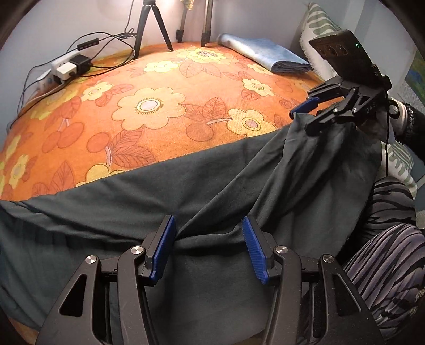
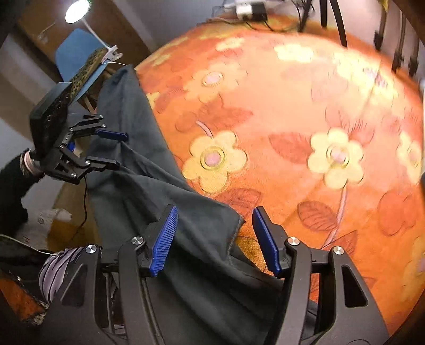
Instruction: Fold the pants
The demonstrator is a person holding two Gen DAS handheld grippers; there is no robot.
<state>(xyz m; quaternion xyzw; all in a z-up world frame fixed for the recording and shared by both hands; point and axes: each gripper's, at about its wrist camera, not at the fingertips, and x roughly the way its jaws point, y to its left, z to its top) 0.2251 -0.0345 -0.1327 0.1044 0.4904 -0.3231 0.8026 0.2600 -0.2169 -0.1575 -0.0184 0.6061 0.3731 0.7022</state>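
warm indoor light | lamp (image 2: 76, 10) glare | right view blurred | fisheye edges

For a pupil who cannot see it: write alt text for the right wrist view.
Dark pants lie along the edge of an orange flowered bedspread, one corner between the open blue pads of the right gripper. At left, the left gripper stands open over the same cloth.
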